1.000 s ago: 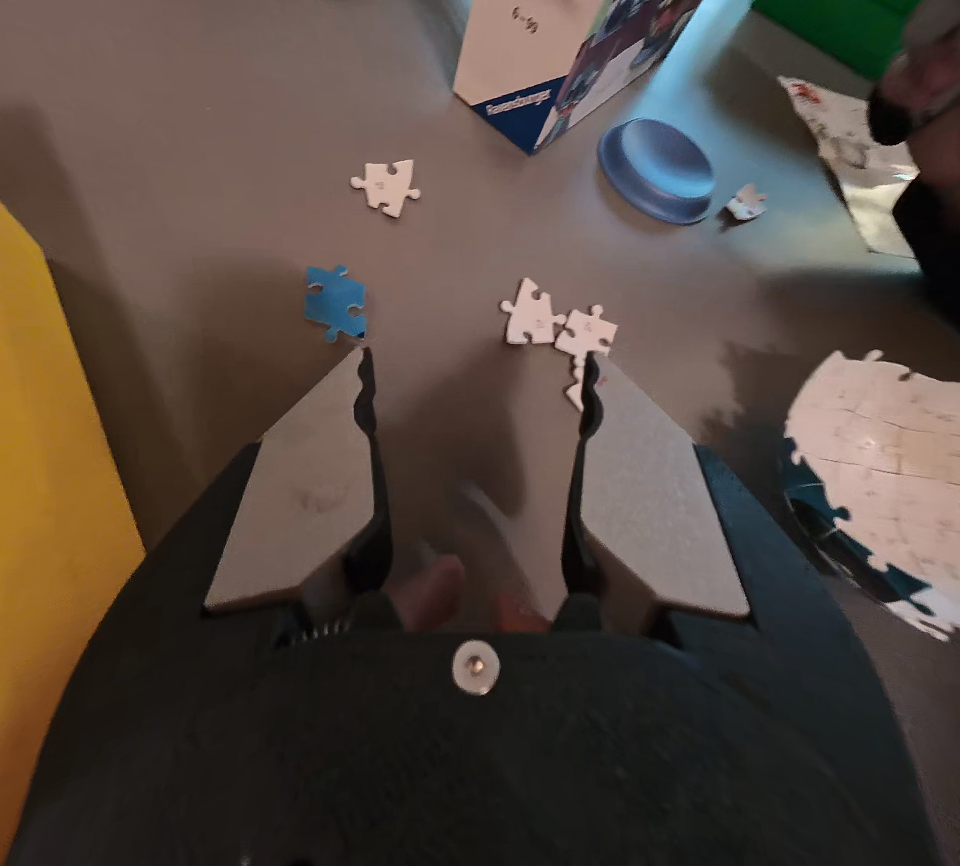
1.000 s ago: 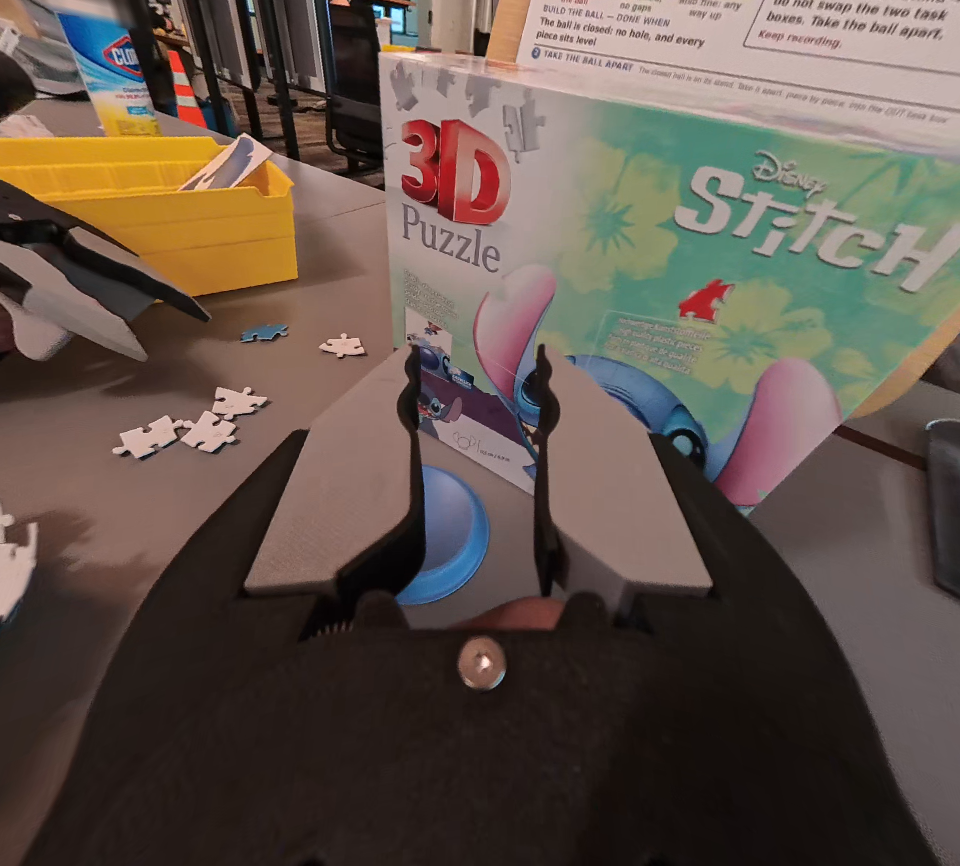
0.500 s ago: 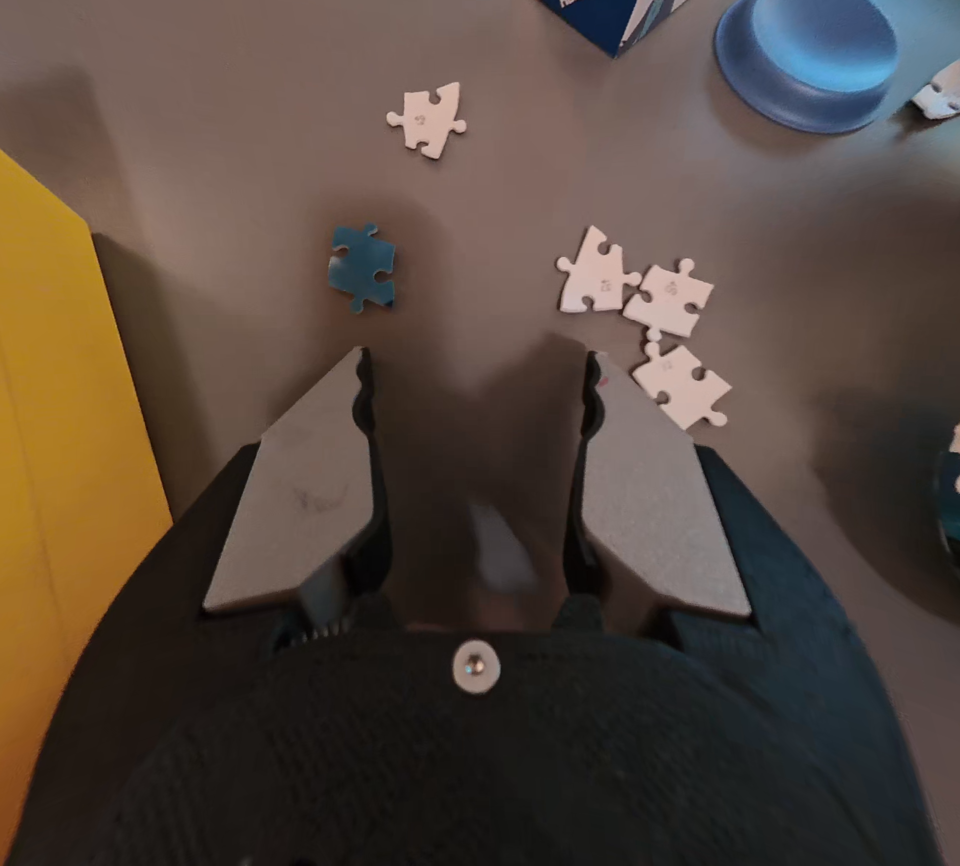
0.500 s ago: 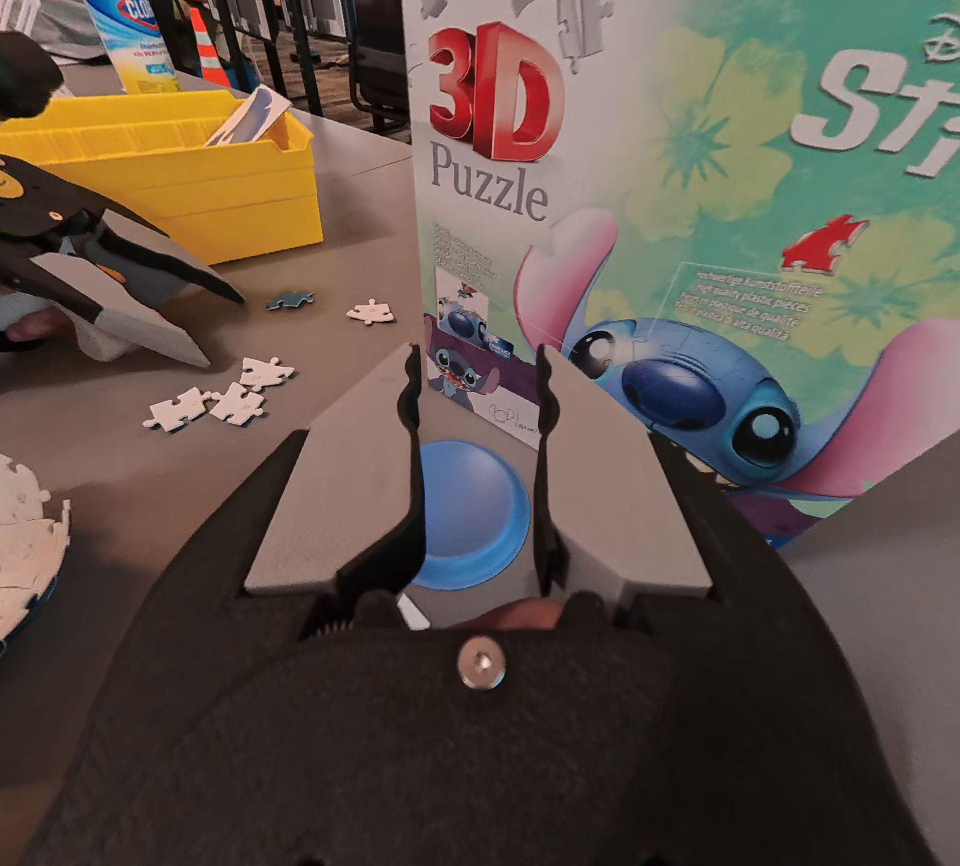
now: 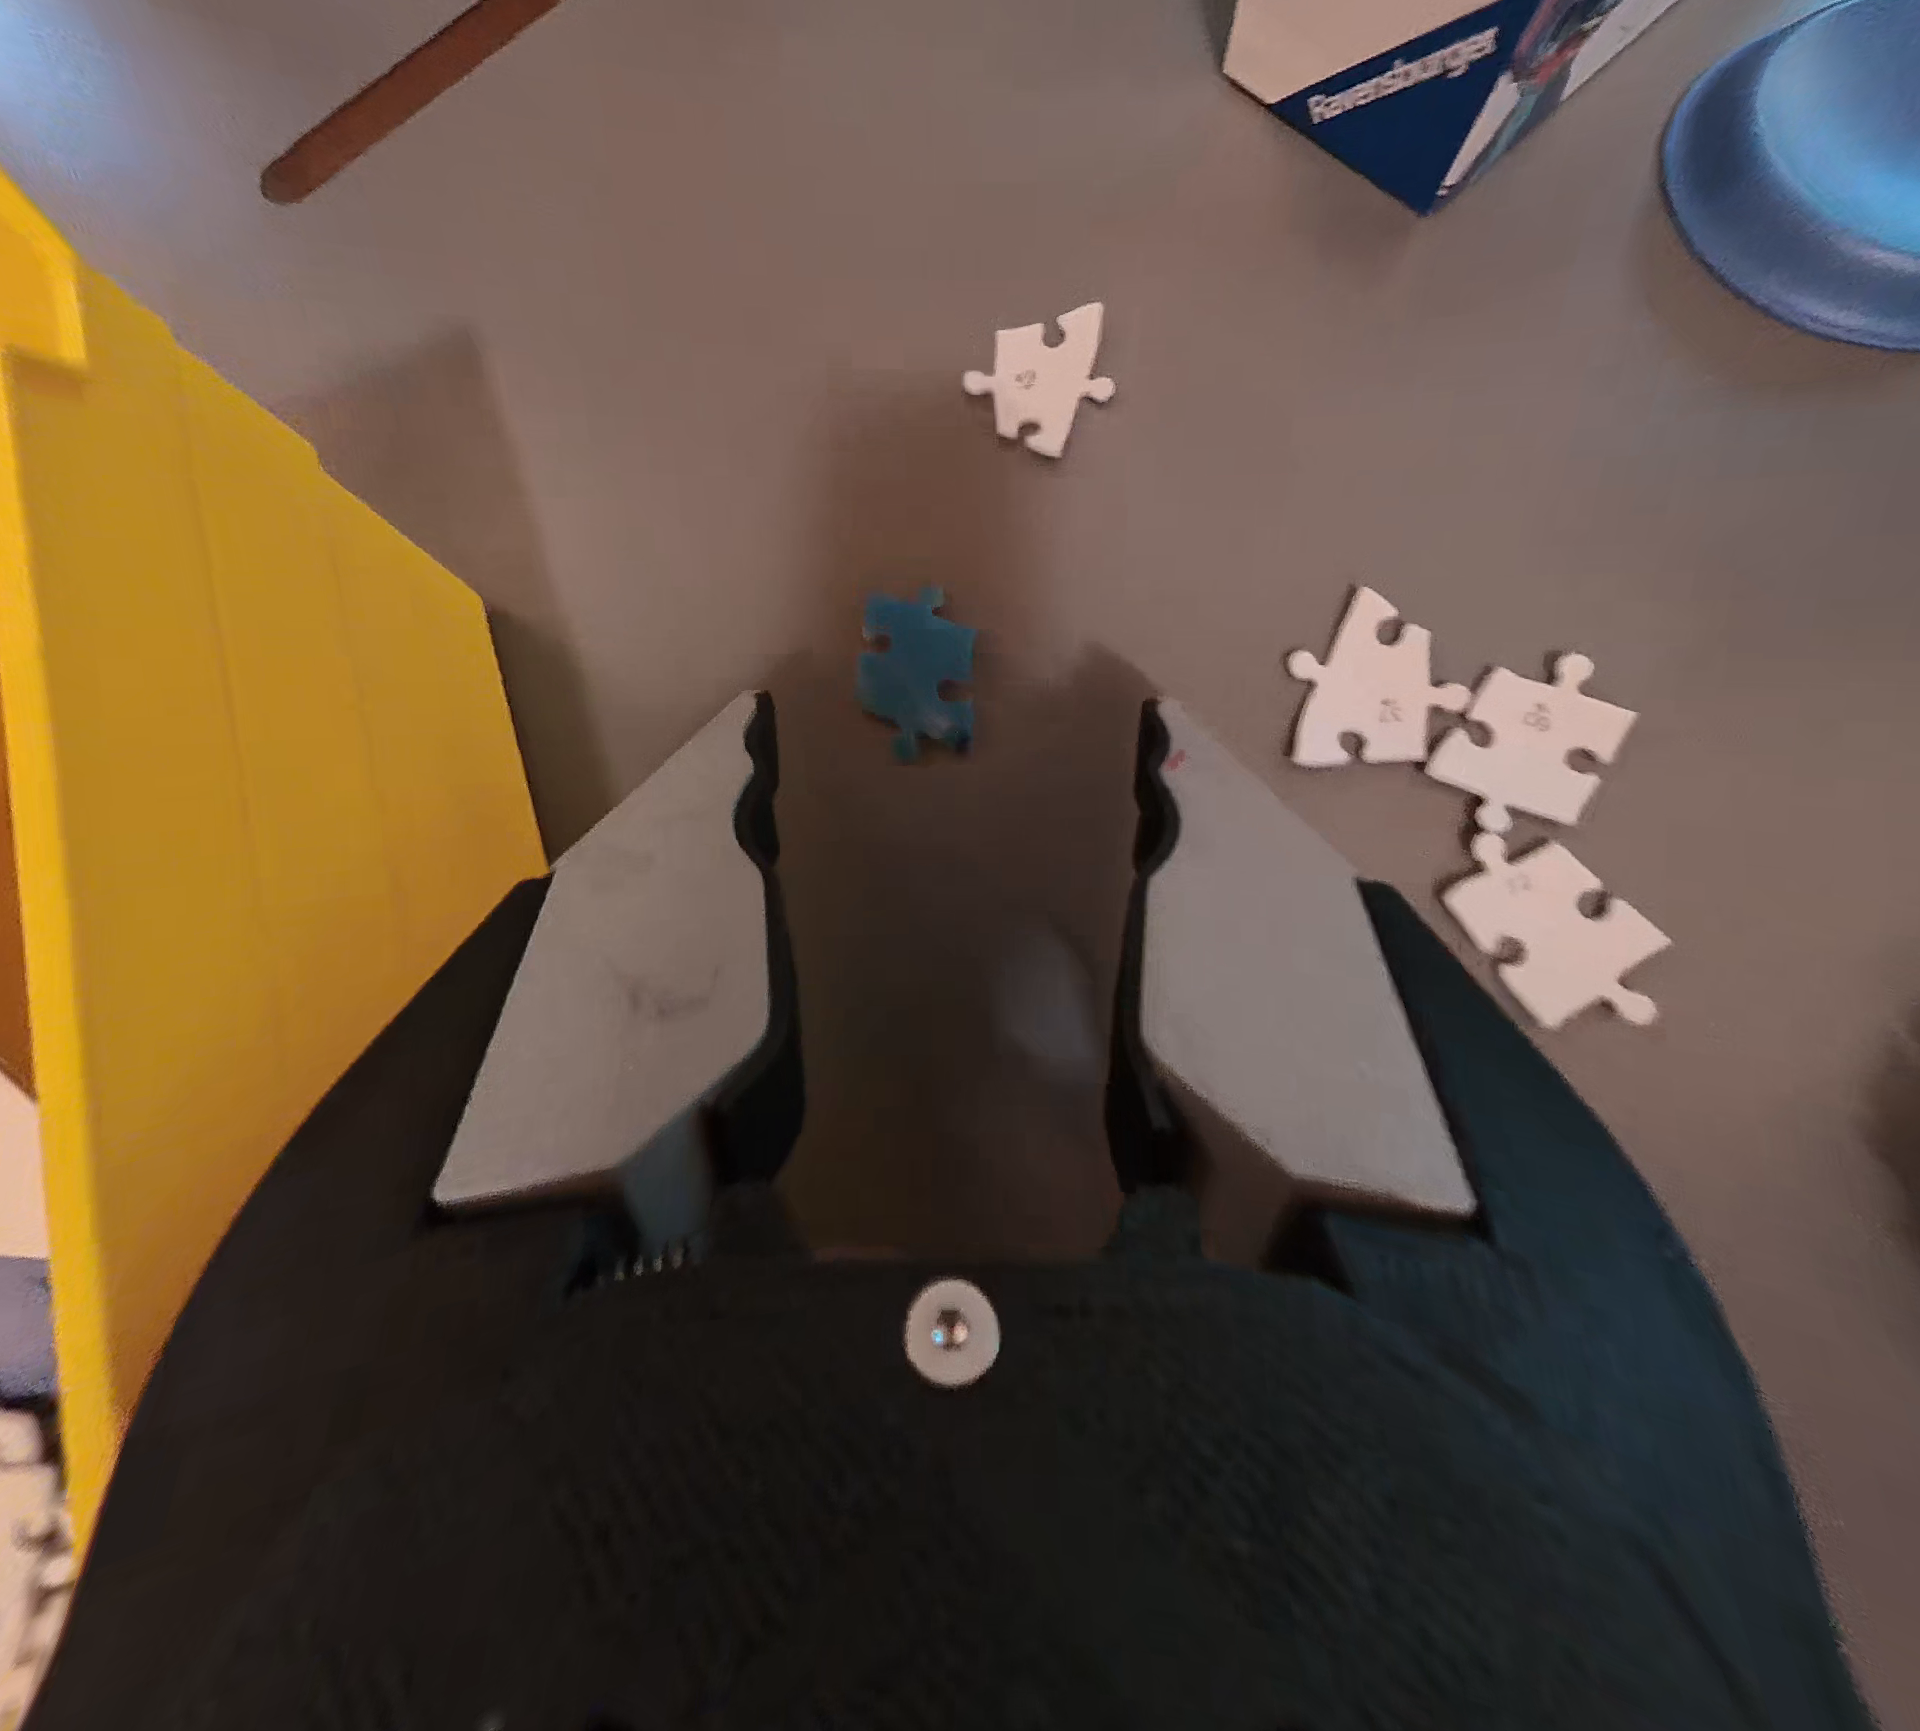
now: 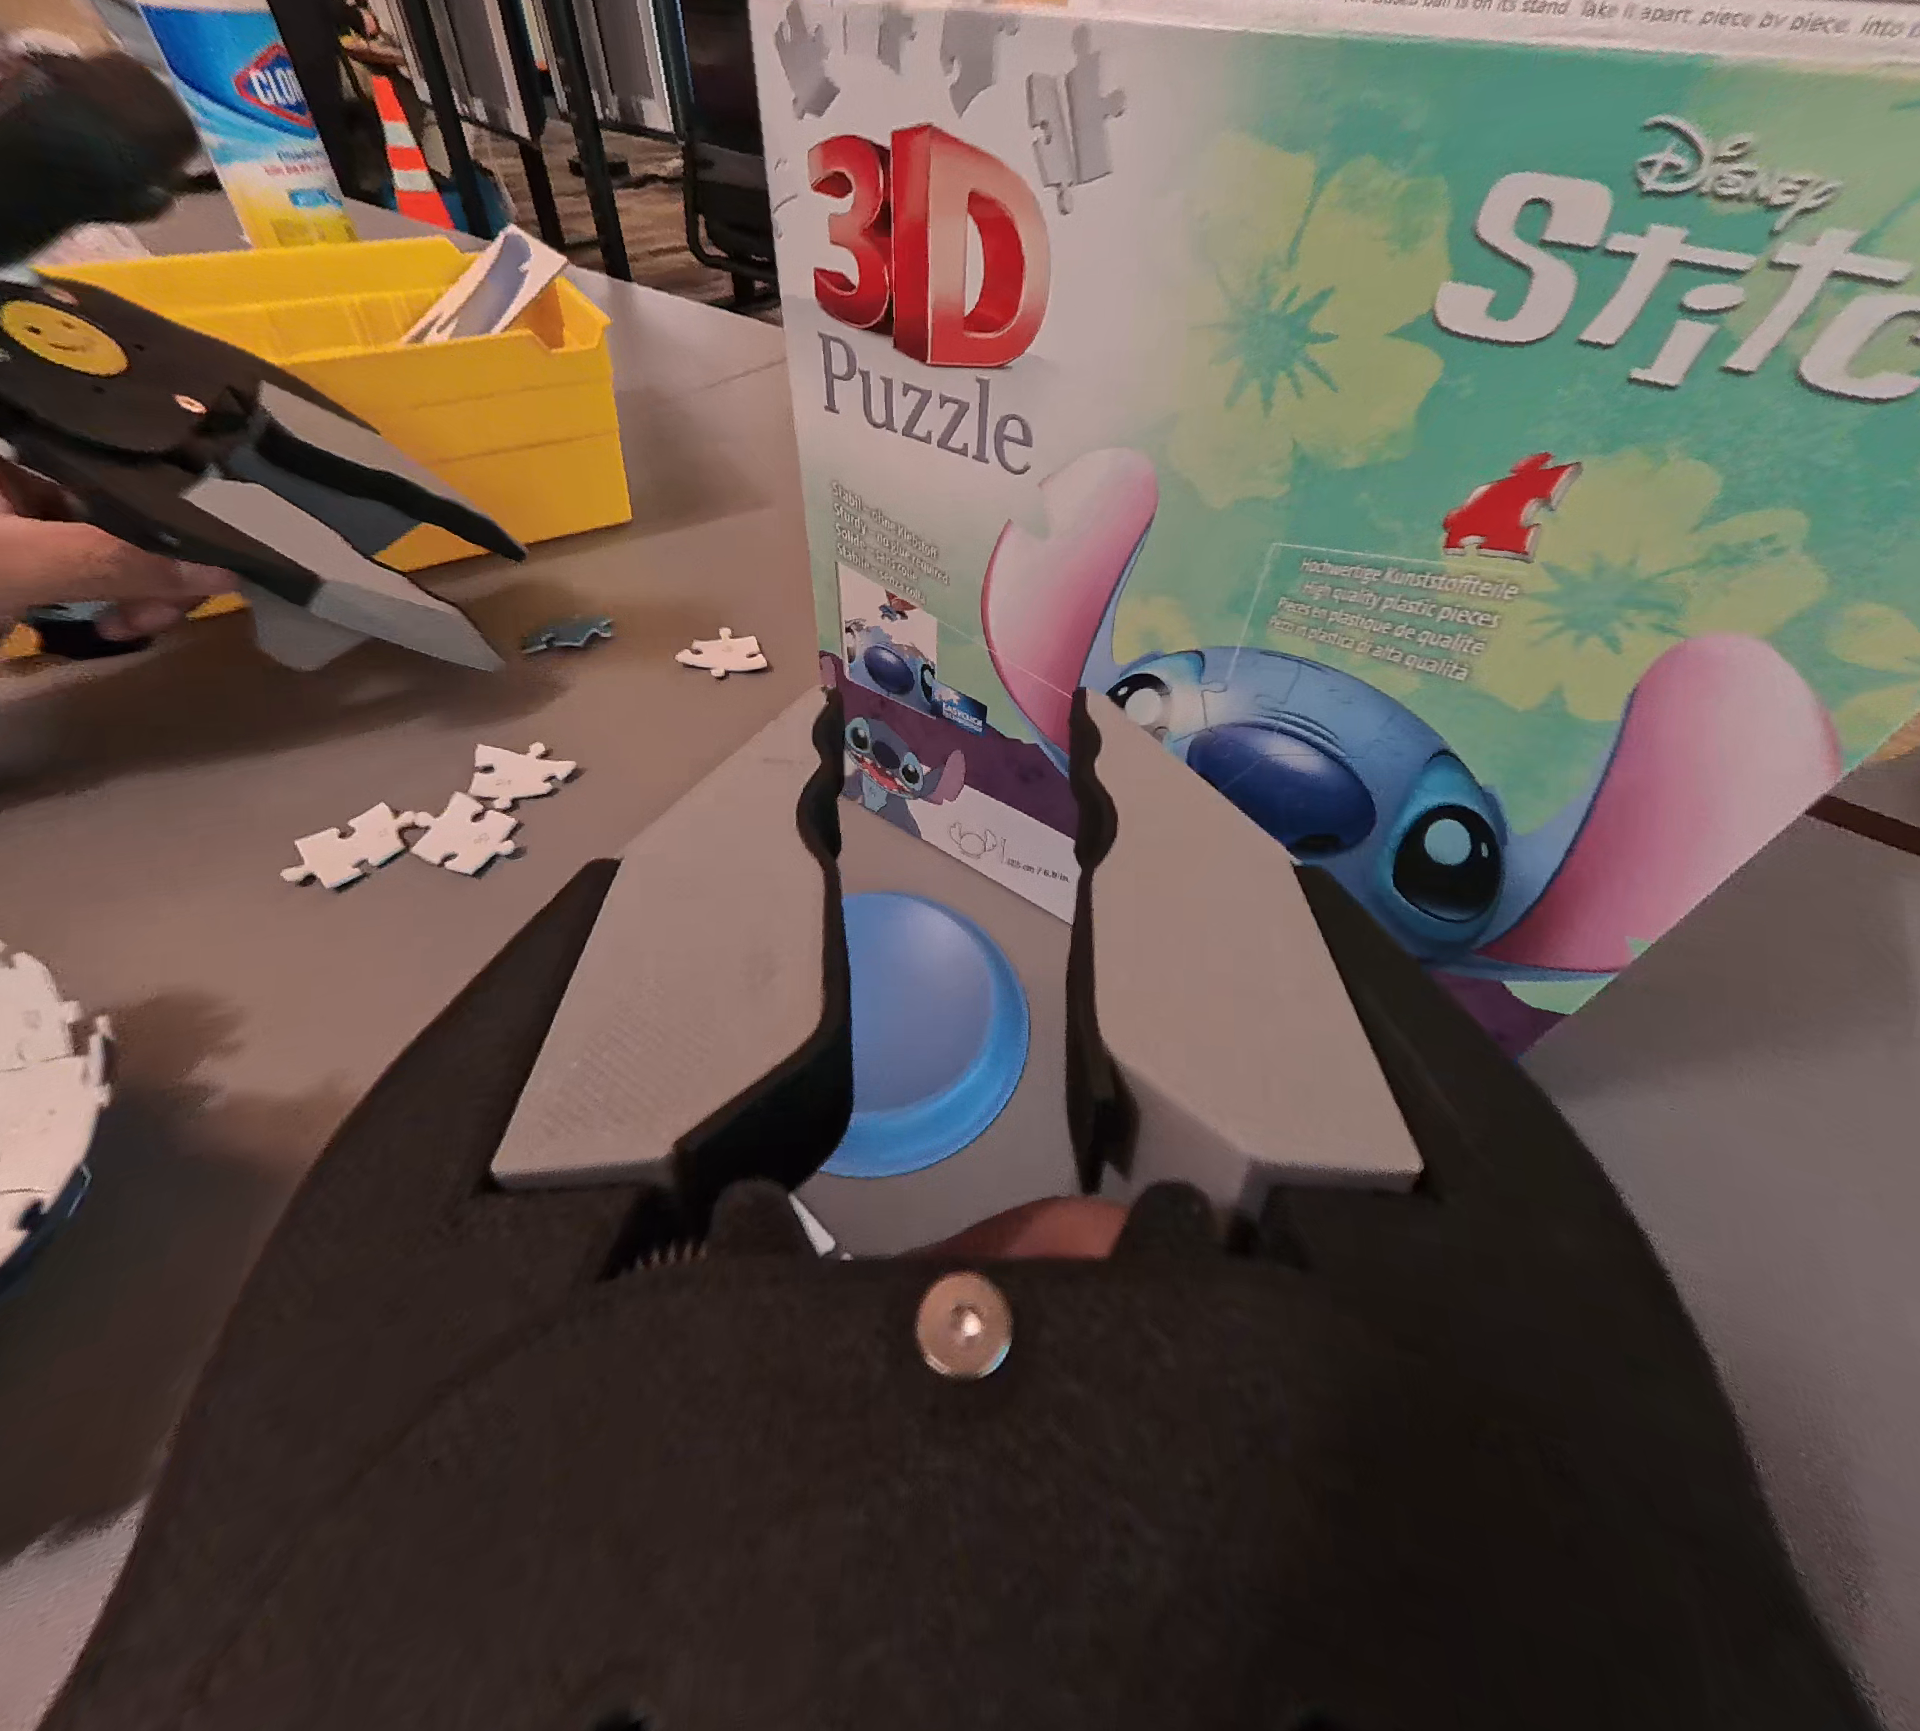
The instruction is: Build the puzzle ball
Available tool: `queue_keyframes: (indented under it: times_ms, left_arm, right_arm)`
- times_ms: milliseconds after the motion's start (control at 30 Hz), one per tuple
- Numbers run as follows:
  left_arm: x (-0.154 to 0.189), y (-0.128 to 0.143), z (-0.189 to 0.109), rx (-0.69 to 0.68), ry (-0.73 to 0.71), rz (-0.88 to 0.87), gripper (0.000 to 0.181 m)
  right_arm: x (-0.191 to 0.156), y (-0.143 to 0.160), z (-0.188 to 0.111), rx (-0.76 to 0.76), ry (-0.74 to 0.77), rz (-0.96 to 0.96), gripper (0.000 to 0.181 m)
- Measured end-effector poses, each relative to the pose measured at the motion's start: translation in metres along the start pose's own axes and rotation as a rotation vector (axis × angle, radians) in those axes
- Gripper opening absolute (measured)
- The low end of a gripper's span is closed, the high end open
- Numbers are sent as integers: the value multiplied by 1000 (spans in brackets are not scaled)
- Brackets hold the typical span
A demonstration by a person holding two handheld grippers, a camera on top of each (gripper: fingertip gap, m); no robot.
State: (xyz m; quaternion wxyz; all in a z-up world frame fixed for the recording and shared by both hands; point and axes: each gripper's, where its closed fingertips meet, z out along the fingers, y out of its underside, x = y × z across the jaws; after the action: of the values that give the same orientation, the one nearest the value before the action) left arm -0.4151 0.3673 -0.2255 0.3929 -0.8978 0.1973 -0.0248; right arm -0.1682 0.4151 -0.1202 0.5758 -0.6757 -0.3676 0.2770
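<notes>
My left gripper (image 5: 956,710) is open and empty, low over the grey table. A blue puzzle piece (image 5: 916,673) lies flat just ahead of its fingertips, nearer the left finger. A white piece (image 5: 1039,380) lies farther ahead, and three white pieces (image 5: 1455,767) lie to the right. My right gripper (image 6: 956,713) is open and empty above the round blue stand (image 6: 925,1027). The partly built ball (image 6: 42,1089), white side up, shows at the left edge of the right wrist view. That view also shows the left gripper (image 6: 509,609) beside the blue piece (image 6: 566,635).
The puzzle box (image 6: 1351,434) stands upright right behind the stand; its corner also shows in the left wrist view (image 5: 1455,19). A yellow bin (image 5: 208,746) sits close on the left gripper's left. A wipes canister (image 6: 249,112) stands behind the bin (image 6: 468,393). The left gripper's tips are roughly 30 cm from the right gripper's. To the white piece (image 5: 1039,380): left tips about 9 cm, right tips about 25 cm. The right camera catches it too, in the right wrist view (image 6: 726,652).
My left gripper has moved left and forward, so the blue piece now lies just ahead between its fingertips. My right gripper has shifted slightly, staying open over the blue stand.
</notes>
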Motion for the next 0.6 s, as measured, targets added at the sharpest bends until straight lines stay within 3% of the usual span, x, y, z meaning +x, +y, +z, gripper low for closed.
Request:
queue_keyframes:
  times_ms: [133,267,467,533,600]
  left_arm:
    - [-5,2,19,-112,-2,56,49]
    - [3,1,29,-137,100,23,19]
    - [0,-3,29,-69,107,-21,11]
    - [21,-21,15,56,247,-55,0]
    - [58,-52,-19,224,574,-208,0]
  right_arm:
    - [2,-5,-4,23,-13,31,40]
    - [2,-7,-6,32,-16,36,40]
    - [-3,-6,-4,17,-39,28,40]
    - [-8,-5,-2,6,-64,20,40]
    - [-19,-3,0,-9,-107,11,40]
